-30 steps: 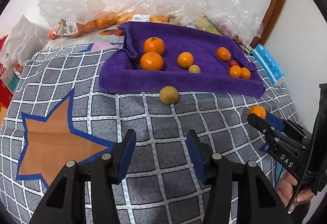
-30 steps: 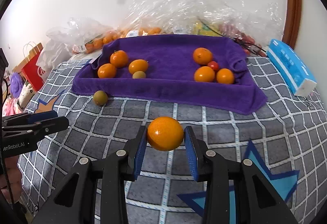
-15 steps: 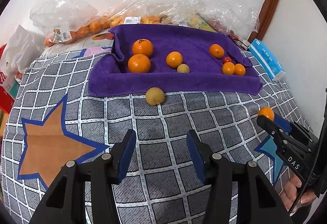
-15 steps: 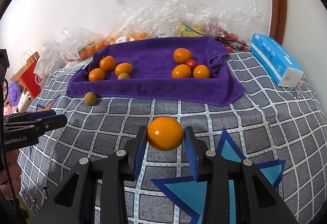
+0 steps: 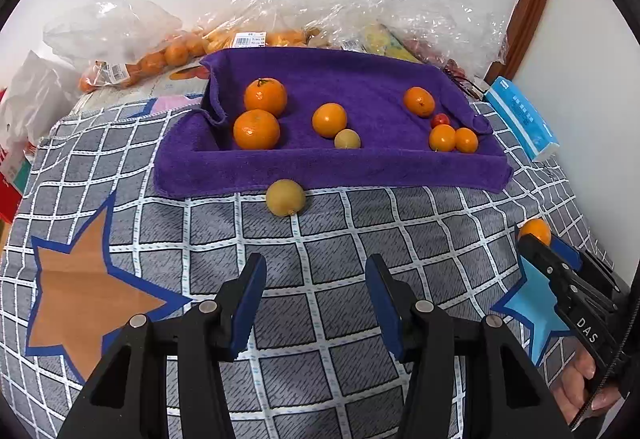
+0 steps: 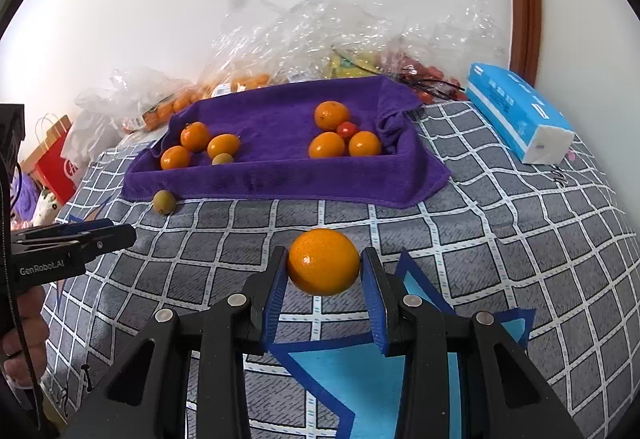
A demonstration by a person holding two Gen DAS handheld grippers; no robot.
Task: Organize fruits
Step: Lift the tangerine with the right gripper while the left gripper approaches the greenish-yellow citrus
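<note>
Between the blue pads of the right gripper (image 6: 323, 279) sits an orange (image 6: 323, 261), pinched from both sides and held clear above the checked cloth (image 6: 500, 239). Off to its left, the left gripper (image 5: 316, 299) hangs over the same cloth with its jaws parted and nothing between them. Just ahead of the left gripper lies a yellow-green fruit (image 5: 285, 197), loose on the cloth and touching the near edge of the purple towel (image 5: 360, 167). That towel, well ahead of both grippers, is draped as a shallow tray: on its left side three oranges (image 5: 256, 129) and a small yellow-green one (image 5: 347, 139), on its right side three more oranges (image 5: 442, 137) huddled around a little red tomato (image 5: 440, 119). Beyond the tray, clear plastic bags (image 6: 320, 31) are heaped against the wall, some with more oranges inside. Far right of the held orange rests a blue tissue pack (image 6: 516, 117).
</note>
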